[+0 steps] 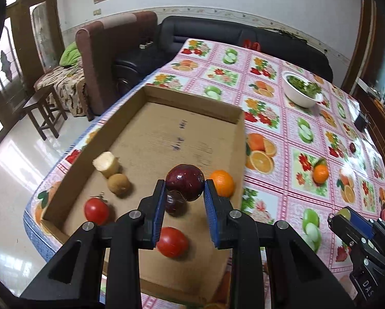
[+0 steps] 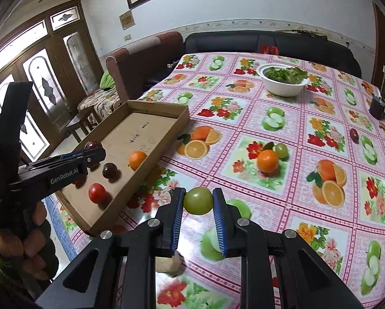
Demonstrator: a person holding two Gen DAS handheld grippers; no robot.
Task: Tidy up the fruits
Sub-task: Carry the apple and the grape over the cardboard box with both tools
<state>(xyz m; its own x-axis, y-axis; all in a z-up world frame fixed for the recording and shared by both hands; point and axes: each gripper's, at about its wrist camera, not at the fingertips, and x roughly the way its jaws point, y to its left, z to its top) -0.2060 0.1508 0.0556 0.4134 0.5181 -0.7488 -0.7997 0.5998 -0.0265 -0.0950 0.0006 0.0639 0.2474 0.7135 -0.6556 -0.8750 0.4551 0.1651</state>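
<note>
My left gripper (image 1: 184, 189) is shut on a dark red apple (image 1: 185, 184) and holds it above the cardboard tray (image 1: 151, 118). In the tray lie two tomatoes (image 1: 96, 210) (image 1: 172, 242), a dark plum (image 1: 175, 204), an orange (image 1: 222, 183), a brown round fruit (image 1: 118, 184) and a pale cut piece (image 1: 107, 164). My right gripper (image 2: 198, 200) is shut on a green fruit (image 2: 198, 200) above the tablecloth, right of the tray (image 2: 177, 118). An orange (image 2: 268, 160), a green grape (image 2: 281, 150) and a small red fruit (image 2: 354, 134) lie on the table.
A white bowl of greens (image 2: 282, 81) stands at the far side of the table. A dark small box (image 2: 377, 108) sits at the right edge. A beige lump (image 2: 168, 264) lies under my right gripper. Sofas and a stool stand beyond the table's left edge.
</note>
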